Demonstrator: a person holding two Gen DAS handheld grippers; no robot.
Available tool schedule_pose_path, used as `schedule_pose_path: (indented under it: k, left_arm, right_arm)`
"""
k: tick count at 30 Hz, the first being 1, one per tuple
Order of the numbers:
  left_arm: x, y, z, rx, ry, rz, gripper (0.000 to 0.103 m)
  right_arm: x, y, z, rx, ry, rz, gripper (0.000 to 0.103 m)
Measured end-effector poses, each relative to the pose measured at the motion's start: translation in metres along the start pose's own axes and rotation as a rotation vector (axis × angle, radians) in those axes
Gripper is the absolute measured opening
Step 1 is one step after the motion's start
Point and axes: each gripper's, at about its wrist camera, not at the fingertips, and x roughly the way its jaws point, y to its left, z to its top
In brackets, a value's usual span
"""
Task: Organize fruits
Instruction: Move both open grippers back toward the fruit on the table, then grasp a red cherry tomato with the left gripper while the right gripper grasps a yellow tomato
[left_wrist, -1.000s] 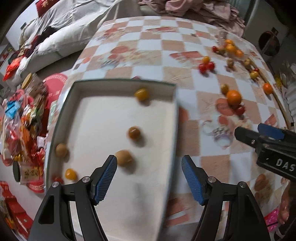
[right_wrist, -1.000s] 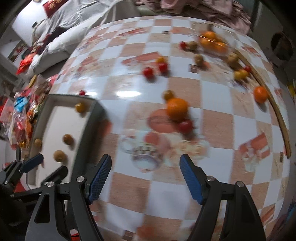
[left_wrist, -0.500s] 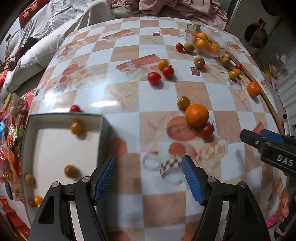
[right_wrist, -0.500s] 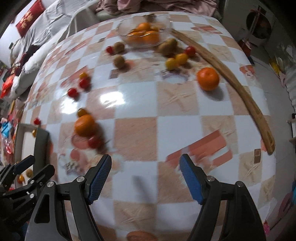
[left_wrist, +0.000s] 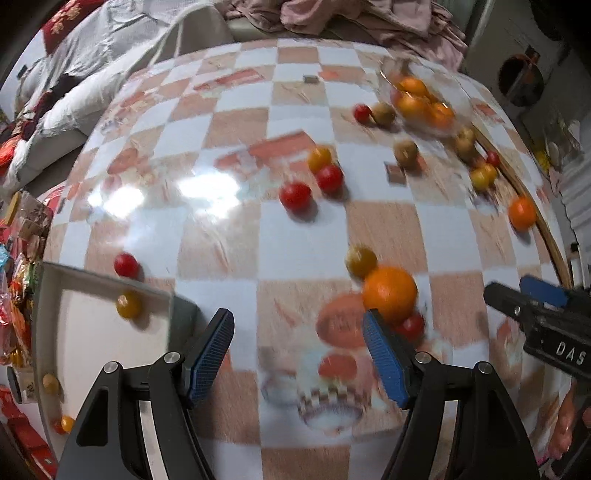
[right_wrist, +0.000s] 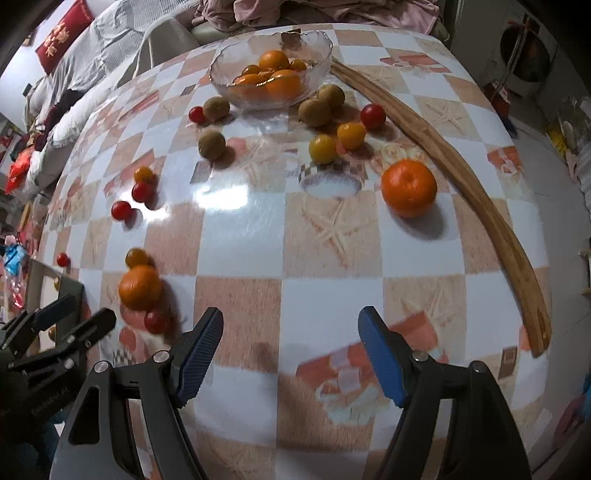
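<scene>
My left gripper (left_wrist: 297, 332) hovers open over the checked tablecloth, with nothing between its blue pads. A mandarin (left_wrist: 389, 293) with a red cherry tomato (left_wrist: 412, 326) lies just beyond its right fingertip. The white tray (left_wrist: 103, 350) at lower left holds several small yellow fruits. My right gripper (right_wrist: 290, 325) is closing its jaws over bare cloth, nothing between them. Ahead of it lie a second mandarin (right_wrist: 408, 186), yellow tomatoes (right_wrist: 323, 148), kiwis (right_wrist: 211, 145) and a glass bowl (right_wrist: 236, 79) of oranges. The left gripper (right_wrist: 90, 310) shows at the right wrist view's left edge.
A curved wooden strip (right_wrist: 461, 162) runs along the table's right edge. Red cherry tomatoes (left_wrist: 295, 195) are scattered mid-table, and one (left_wrist: 125, 264) sits just outside the tray. Bedding and clothes lie behind the table; snack packets (left_wrist: 18, 295) are piled at the left.
Both views have swept to the right across the table, away from the tray and toward the scattered fruit and the bowl. Neither gripper has taken hold of anything.
</scene>
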Motion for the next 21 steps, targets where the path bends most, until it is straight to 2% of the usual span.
schedule_pose_path:
  k: [8, 21]
  left_arm:
    - [0.013, 0.010, 0.041, -0.067, -0.046, 0.019, 0.073]
    - [0.051, 0.004, 0.067, -0.059, -0.011, 0.022, 0.073]
  right_arm:
    - [0.013, -0.006, 0.030, 0.004, -0.028, 0.011, 0.065]
    - [0.034, -0.003, 0.079, 0.035, -0.106, -0.052, 0.064]
